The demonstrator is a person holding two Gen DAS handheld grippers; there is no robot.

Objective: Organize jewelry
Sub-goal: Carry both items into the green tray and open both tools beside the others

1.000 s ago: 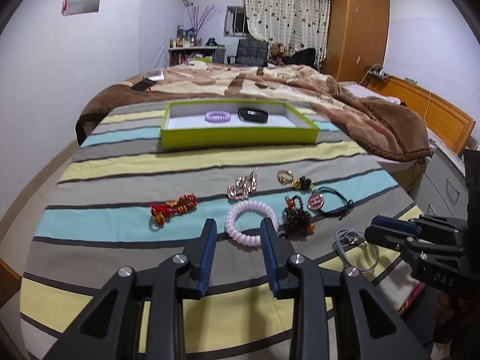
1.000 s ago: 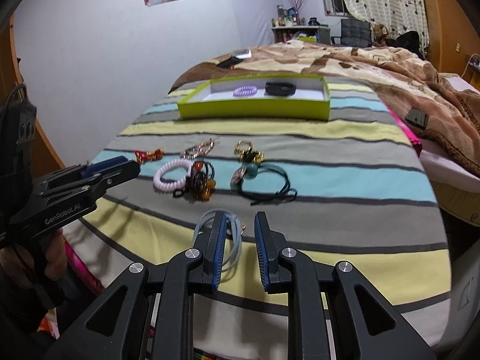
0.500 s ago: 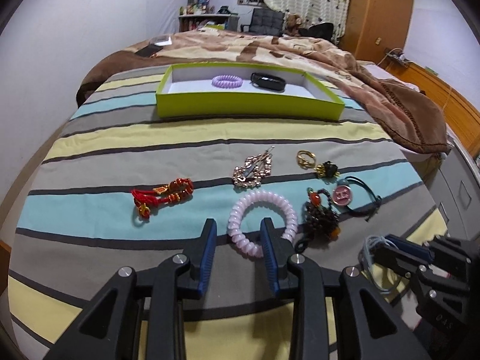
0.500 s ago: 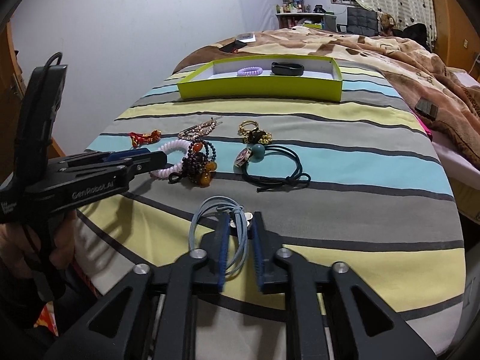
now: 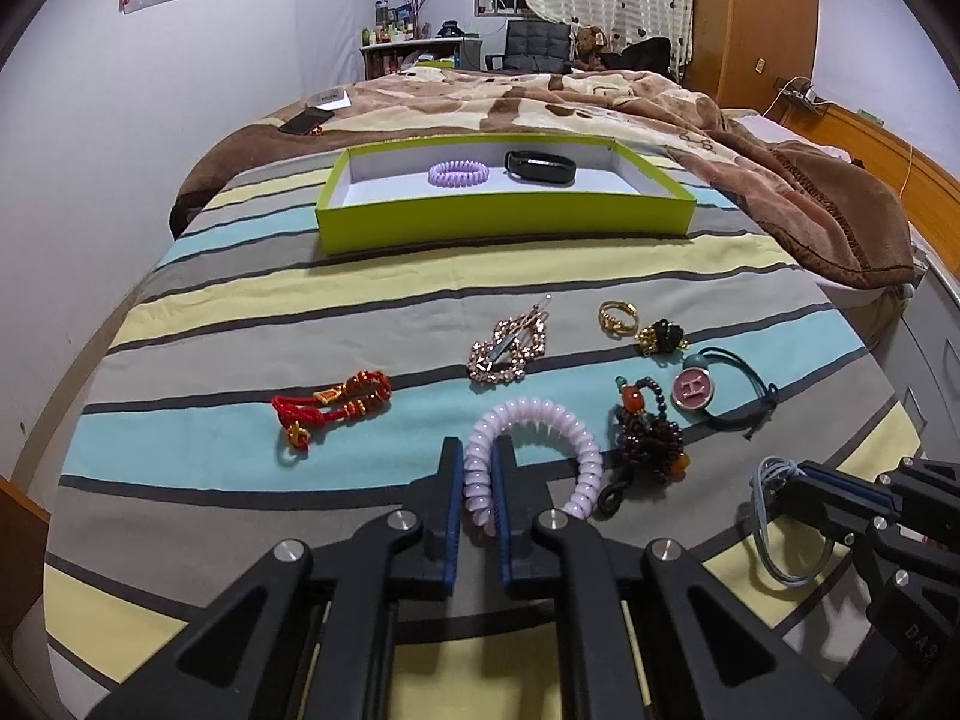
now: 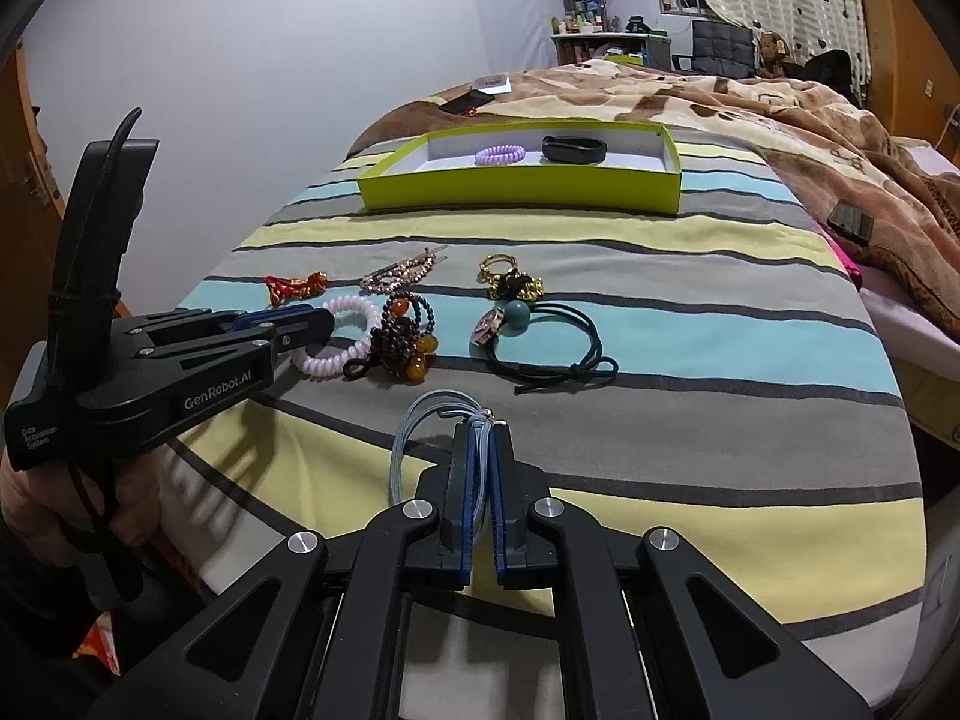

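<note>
Now my left tongs [image 5: 478,471] are pinched onto the near side of the pink coil band [image 5: 531,456] on the striped bedspread [image 5: 240,312], and my right tongs [image 6: 480,456] are nearly closed on the grey-blue cord loop [image 6: 414,432]. Both grabs look made. Next, I judge, comes lifting both cleanly and carrying them to the green tray [image 5: 504,222] further up the bed.

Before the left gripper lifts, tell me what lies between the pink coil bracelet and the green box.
The left gripper grips the pink coil bracelet. A rhinestone hair clip lies on the bedspread straight ahead, before the green box. It is flat, so a lifted carry should clear it.
</note>
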